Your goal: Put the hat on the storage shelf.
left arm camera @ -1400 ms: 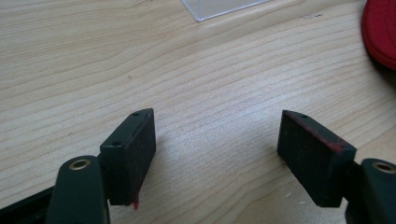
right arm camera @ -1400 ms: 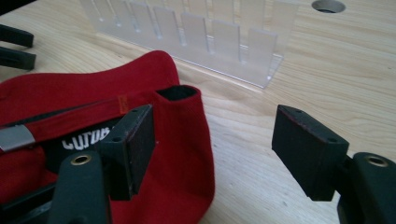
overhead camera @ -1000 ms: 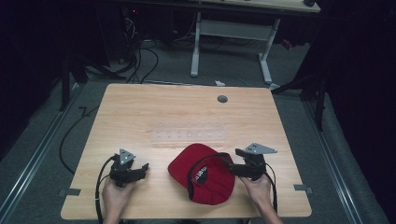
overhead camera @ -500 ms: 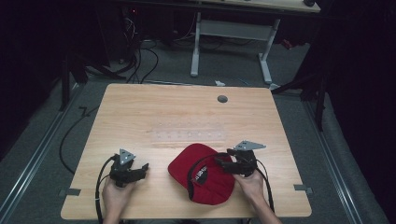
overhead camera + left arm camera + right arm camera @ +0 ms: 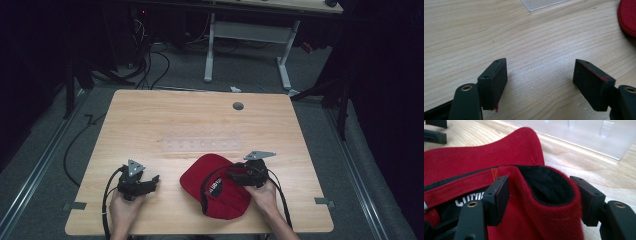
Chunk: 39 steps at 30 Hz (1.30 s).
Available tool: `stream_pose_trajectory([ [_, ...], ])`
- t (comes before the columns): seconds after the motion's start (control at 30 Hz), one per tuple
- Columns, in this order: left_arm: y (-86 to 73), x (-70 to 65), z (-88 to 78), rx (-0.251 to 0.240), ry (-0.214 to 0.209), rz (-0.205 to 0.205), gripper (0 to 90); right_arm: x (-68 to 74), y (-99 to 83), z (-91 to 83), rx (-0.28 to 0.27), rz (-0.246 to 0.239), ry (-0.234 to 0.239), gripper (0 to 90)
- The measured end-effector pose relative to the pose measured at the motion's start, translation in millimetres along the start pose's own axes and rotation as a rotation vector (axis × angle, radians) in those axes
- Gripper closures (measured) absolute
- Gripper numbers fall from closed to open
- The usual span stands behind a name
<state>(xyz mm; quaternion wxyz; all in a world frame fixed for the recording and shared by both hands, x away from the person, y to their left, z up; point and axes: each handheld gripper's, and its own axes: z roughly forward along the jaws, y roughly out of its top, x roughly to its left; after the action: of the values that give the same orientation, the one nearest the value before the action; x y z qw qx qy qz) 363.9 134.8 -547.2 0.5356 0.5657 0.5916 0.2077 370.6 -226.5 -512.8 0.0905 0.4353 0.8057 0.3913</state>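
Right gripper closing around a fold of a red cap on a wooden table.

The light wooden table [image 5: 165, 115] carries a clear plastic strip [image 5: 202, 145] at its middle and, near the front edge right of centre, a red fabric baseball cap [image 5: 212, 177] lying upside down with white lettering inside. The right gripper [image 5: 239, 176] sits over the cap's right side; its jaws have just been closing and now straddle a raised fold of red fabric [image 5: 544, 202], not yet squeezing it. The left gripper [image 5: 151, 181] rests on bare wood well left of the cap, jaws spread and holding nothing.
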Motion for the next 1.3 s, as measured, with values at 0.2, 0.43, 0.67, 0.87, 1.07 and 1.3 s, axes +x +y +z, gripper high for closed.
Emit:
stream_pose_trajectory([
  [0.2, 0.0, 0.1, -0.1, 0.002, 0.001, 0.002, 27.9, 1.2, -1.0, 3.5, 0.004, -0.013, 0.008, 44.9],
  [0.43, 0.0, 0.1, -0.1, 0.002, 0.001, 0.002, 27.9, 0.1, -2.4, 5.3, 0.009, -0.032, 0.031, 58.5],
  [0.67, 0.0, 0.1, -0.1, 0.002, 0.001, 0.002, 27.9, 0.8, -2.0, -0.7, 0.002, -0.059, 0.071, 74.6],
  [0.87, 0.0, 0.1, -0.1, 0.002, 0.001, 0.002, 28.0, 6.9, -1.2, -9.0, -0.018, -0.089, 0.089, 81.0],
  [1.07, 0.0, 0.1, 0.0, -0.001, 0.000, 0.000, 28.1, 12.6, -0.1, -14.7, -0.018, -0.096, 0.091, 82.4],
  [1.3, 0.0, 0.1, -0.1, 0.002, 0.001, 0.002, 27.9, 11.6, 0.5, -20.0, -0.024, -0.077, 0.099, 82.7],
])
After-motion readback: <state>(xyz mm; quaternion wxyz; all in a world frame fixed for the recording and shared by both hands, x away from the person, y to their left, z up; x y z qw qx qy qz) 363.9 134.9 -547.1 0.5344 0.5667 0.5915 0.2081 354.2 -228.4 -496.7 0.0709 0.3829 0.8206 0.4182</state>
